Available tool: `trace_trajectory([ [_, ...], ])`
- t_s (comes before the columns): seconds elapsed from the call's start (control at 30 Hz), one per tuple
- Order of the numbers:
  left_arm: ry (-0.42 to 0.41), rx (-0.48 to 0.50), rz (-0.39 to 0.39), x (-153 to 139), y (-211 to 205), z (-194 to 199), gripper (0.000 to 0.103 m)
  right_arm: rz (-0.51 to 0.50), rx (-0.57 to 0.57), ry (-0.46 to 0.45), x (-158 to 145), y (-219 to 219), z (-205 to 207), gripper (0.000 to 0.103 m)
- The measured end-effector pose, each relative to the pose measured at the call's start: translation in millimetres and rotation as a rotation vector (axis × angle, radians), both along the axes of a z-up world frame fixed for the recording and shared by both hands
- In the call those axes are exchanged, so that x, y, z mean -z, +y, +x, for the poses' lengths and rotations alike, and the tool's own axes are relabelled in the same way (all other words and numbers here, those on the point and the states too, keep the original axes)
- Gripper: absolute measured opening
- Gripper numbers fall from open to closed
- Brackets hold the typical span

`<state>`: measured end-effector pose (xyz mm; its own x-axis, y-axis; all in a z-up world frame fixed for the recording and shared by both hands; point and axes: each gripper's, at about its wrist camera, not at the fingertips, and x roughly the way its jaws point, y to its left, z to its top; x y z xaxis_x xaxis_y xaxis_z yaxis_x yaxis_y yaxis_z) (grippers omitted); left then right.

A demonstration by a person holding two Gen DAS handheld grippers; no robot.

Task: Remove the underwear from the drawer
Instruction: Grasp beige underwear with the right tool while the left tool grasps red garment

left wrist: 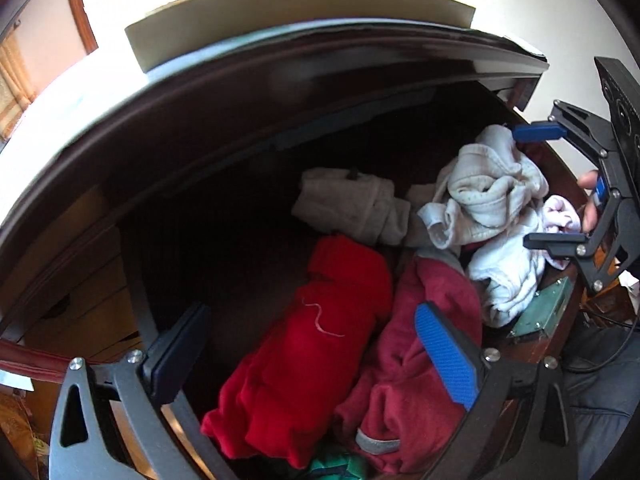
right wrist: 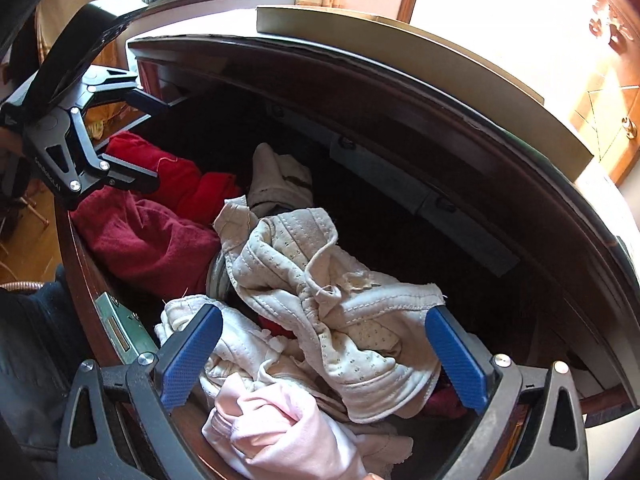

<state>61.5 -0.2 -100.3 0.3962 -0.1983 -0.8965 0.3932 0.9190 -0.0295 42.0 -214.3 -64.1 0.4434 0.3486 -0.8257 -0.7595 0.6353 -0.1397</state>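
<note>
A dark wooden drawer stands open, full of clothes. A crumpled cream dotted underwear lies on top of the pile at the drawer's right end. My right gripper is open and straddles it, one blue pad on each side, jaws wide apart. The left wrist view shows the same underwear with the right gripper coming in from the right. My left gripper is open above a bright red garment, holding nothing. It appears in the right wrist view as the left gripper at upper left.
A maroon garment, a folded white garment and a pale pink garment lie around the underwear. A metal lock plate sits on the drawer's front edge. The cabinet top overhangs the drawer. A person's fingers hold the right gripper.
</note>
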Motion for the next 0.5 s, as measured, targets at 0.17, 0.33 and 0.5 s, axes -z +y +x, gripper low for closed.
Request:
trace_trajectory([
  [0.17,0.091,0.050,0.042,15,-9,13,0.095,-0.020,0.006,0.015,3,3,7,0.102],
  [0.33,0.136,0.075,0.032,25,-11,20,0.086,-0.052,0.010,0.008,3,9,11,0.102],
  [0.5,0.112,0.077,0.041,25,-11,20,0.072,-0.066,-0.001,0.037,3,18,19,0.102],
])
